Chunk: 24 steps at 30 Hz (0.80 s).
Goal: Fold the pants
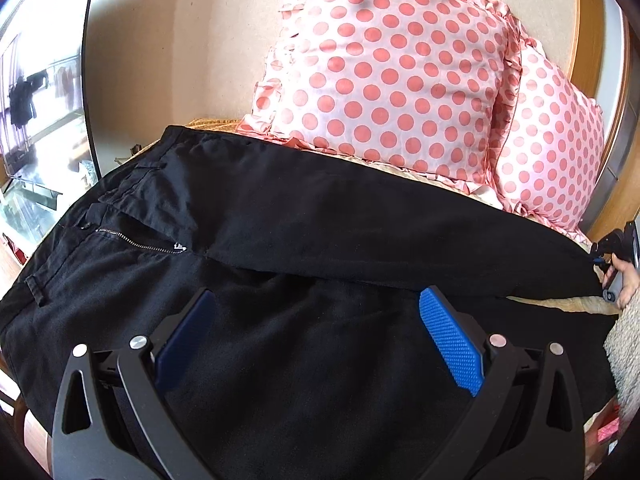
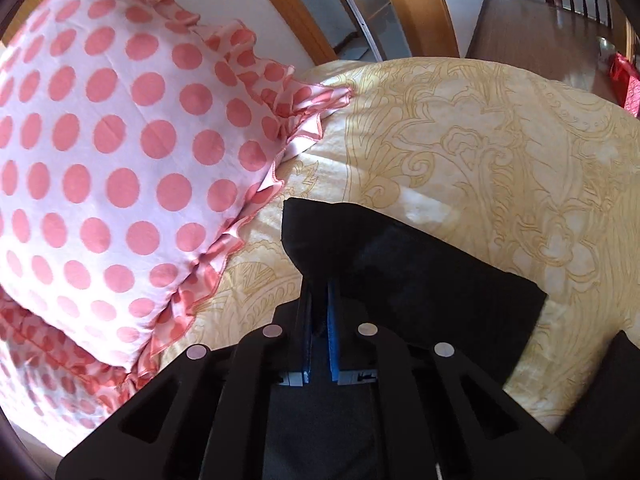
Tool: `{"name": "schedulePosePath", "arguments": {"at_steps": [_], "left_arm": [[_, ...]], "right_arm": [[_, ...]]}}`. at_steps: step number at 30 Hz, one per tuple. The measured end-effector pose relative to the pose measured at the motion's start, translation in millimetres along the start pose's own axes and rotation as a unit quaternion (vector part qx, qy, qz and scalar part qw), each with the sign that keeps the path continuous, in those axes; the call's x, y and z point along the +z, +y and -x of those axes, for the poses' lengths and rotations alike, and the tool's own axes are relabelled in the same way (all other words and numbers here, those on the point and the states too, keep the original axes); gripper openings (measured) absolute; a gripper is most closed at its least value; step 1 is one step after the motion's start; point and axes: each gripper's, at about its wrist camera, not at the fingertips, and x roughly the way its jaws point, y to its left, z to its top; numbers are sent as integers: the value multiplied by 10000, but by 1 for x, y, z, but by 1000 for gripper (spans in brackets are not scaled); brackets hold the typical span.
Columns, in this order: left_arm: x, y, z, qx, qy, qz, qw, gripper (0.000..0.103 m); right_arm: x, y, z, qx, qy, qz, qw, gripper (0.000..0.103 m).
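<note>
Black pants spread on a bed, one hem gripped by the right tongs.

Left wrist view: the left tongs (image 1: 316,322) hover spread wide and empty above the seat of the pants (image 1: 280,208); the waistband and half-open zipper (image 1: 140,242) lie to their left, and the legs run rightward below the pillows (image 1: 400,68). Right wrist view: the right tongs (image 2: 320,304) are clamped on the pants' hem (image 2: 320,232), lifted off the bedspread (image 2: 480,152), so this hand is nearer the leg end.

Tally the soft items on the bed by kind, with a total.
Black pants: 1, spread out, one leg hem pinched in the right hand-held gripper
Polka-dot pillows: 2, a front one and one behind it
Yellow patterned bedspread: 1
Total: 4
</note>
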Motion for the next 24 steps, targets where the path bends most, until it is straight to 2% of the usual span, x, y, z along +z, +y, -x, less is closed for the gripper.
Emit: {"name": "schedulePosePath", "arguments": {"at_steps": [6, 9, 14, 16, 18, 21, 24], "left_arm": [[9, 8, 20, 40, -224, 7, 9997, 101], [19, 11, 28, 3, -336, -24, 9994, 101], [48, 21, 23, -84, -310, 152, 9994, 101], [63, 25, 14, -174, -245, 270, 9992, 101], [84, 32, -6, -260, -49, 453, 9986, 101], [114, 41, -48, -404, 460, 843, 9946, 101], [137, 46, -95, -297, 942, 1168, 9882, 101]], "right_arm": [[-39, -44, 72, 942, -162, -42, 9954, 7], [-50, -76, 90, 1317, -218, -208, 9908, 7], [-91, -126, 132, 1655, -350, -415, 9847, 7], [-108, -142, 141, 1664, -407, -529, 9838, 6], [-125, -155, 144, 1637, -399, -681, 9834, 7], [-134, -162, 140, 1560, -272, -671, 9851, 7], [-134, -165, 141, 1559, -249, -650, 9853, 7]]}}
